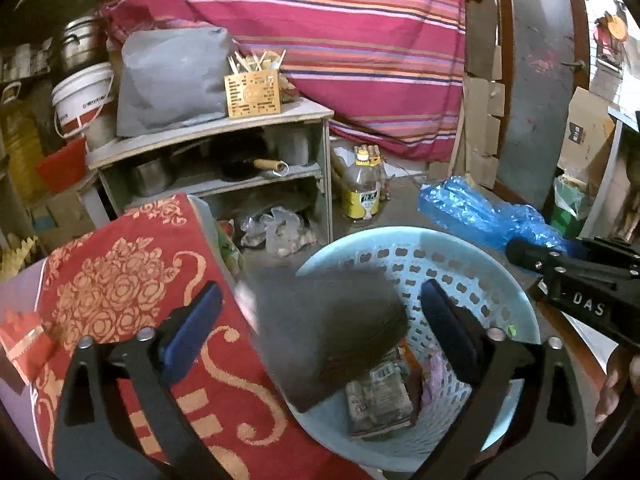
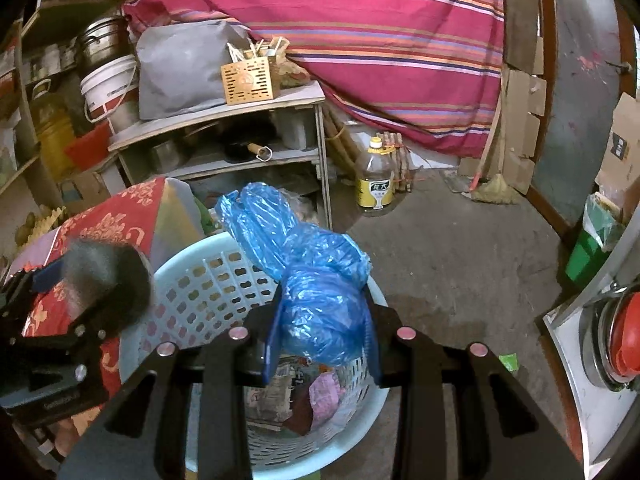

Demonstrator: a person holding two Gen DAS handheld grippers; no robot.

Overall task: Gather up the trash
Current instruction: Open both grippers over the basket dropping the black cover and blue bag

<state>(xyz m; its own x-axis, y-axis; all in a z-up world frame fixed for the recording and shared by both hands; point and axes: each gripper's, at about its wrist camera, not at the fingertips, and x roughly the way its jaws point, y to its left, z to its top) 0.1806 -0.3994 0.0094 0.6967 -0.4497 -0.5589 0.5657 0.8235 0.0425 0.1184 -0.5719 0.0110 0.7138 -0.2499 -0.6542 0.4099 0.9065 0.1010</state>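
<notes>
Two grippers over one pale blue laundry-style basket on the floor. Right gripper clamped on one crumpled blue plastic bag, held right above the basket's rim, loose end sticking up and away. Left gripper spread wide, nothing pinched; one dark blurry flat thing sitting between the blue pads, over the basket's near-left edge, can't tell what exactly, or whether anything's touching it. Inside the basket: one printed packet, one pinkish wrapper, plus some more scraps too jumbled to count. Just left of the basket, one red cloth with gold flower pattern draped over something. Behind that, one small shelf unit with one wooden holder of sticks and one grey bag on top, clear plastic wrap bunched at the bottom. One oil bottle with a yellow label standing on the floor beside the shelf. One white bucket far left, one big striped pink cloth hanging across the back, one green bin way off right.
</notes>
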